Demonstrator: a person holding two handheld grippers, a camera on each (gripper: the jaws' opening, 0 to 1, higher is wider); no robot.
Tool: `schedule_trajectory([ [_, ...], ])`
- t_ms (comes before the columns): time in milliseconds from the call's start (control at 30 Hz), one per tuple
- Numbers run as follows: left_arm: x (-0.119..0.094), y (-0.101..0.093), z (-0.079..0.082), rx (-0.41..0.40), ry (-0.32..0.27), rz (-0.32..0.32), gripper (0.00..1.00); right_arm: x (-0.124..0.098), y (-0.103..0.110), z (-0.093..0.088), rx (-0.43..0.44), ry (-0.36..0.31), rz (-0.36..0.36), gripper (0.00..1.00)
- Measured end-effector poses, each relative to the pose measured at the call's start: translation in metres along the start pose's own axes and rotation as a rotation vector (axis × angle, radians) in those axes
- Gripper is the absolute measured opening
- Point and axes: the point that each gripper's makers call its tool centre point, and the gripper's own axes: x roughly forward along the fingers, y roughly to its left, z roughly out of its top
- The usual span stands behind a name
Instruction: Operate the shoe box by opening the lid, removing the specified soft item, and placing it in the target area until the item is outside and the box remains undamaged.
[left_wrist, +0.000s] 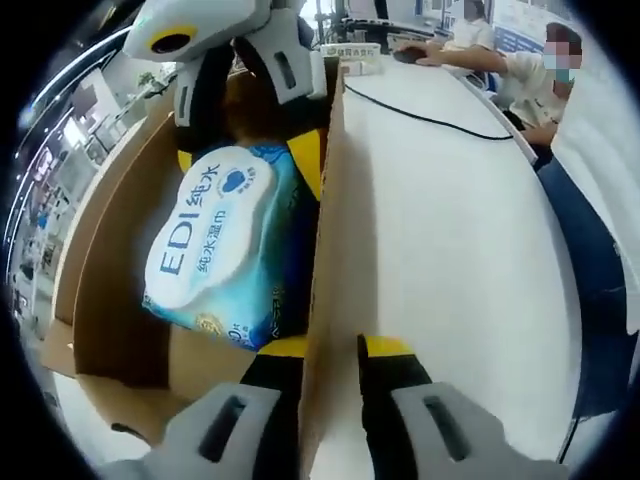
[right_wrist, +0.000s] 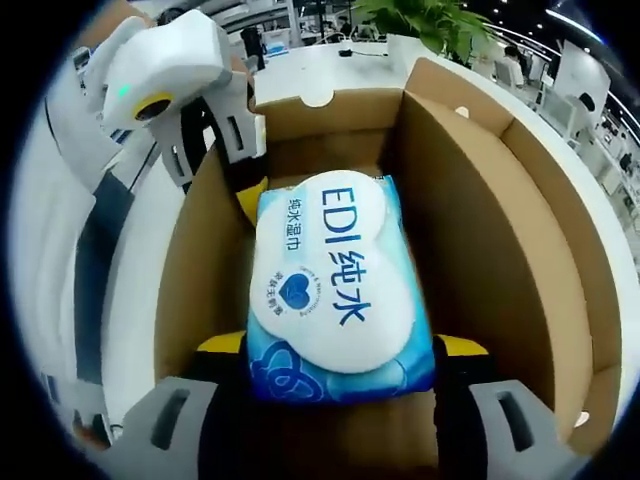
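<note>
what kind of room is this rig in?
Probably an open-plan office or lab. A long white table runs toward seated people at what looks like a keyboard, a black cable crosses it, and a potted plant stands beyond the cardboard box.

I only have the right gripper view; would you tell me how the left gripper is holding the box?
Observer: The left gripper has its fingers astride the box wall, one inside, one outside, apparently pinching it.
Operator: What lies outside that wall?
Observer: A white table with a black cable across it.
Operator: Is anyone nearby?
Observer: Yes, people sit at its far end.
</note>
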Motion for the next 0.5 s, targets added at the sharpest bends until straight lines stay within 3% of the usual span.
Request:
schedule_trajectory([
  [167, -0.007, -0.005, 0.006, -0.009, -0.024, -0.011, 0.29, 0.0, 0.0, 0.0, 0.002, 0.001, -0.001, 0.75],
  [400, -0.043, -0.017, 0.034, -0.051, -0.163, 0.021, 0.51, 0.001, 0.0, 0.0, 0.003, -0.003, -0.005, 0.75],
  [500, -0.056, -0.025, 0.038, -0.014, -0.168, 0.05, 0.54, 0.001, 0.0, 0.0, 0.002, -0.005, -0.008, 0.75],
])
